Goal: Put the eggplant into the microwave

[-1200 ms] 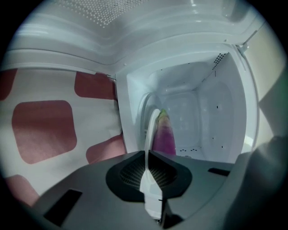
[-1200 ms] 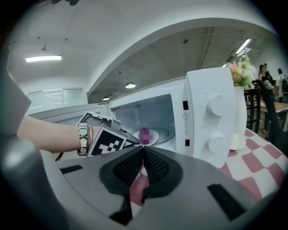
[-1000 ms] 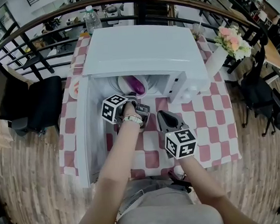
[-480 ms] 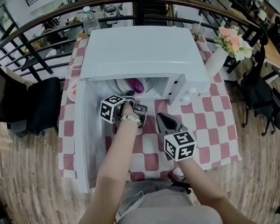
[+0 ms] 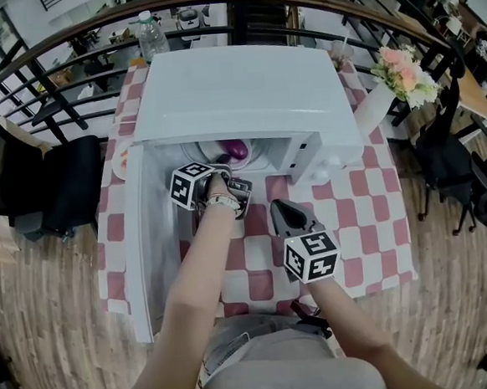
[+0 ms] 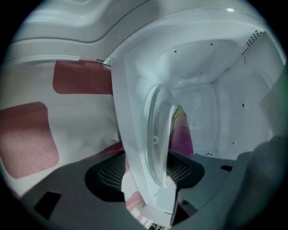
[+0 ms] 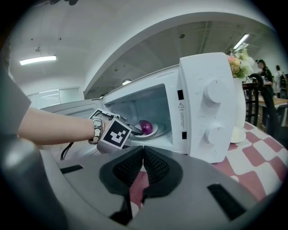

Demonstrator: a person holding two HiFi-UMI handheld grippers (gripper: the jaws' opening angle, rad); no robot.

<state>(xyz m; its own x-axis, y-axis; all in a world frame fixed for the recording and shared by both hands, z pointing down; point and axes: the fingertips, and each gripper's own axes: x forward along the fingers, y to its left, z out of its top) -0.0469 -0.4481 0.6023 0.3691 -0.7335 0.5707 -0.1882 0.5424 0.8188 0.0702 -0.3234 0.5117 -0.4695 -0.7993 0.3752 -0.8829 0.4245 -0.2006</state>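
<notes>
My left gripper (image 5: 225, 172) (image 6: 146, 168) sits at the mouth of the white microwave (image 5: 244, 89) (image 7: 211, 103), whose door (image 5: 150, 239) hangs open to the left. Its jaws have just been opening and now stand wide apart, the pads pressing on nothing. The purple eggplant (image 5: 237, 151) (image 6: 182, 134) (image 7: 146, 127) lies inside the cavity on the glass turntable (image 6: 157, 134), just past my fingertips and free of them. My right gripper (image 5: 282, 210) (image 7: 143, 157) hovers over the red-and-white checked tablecloth (image 5: 370, 205) in front of the oven, jaws closed together and empty.
</notes>
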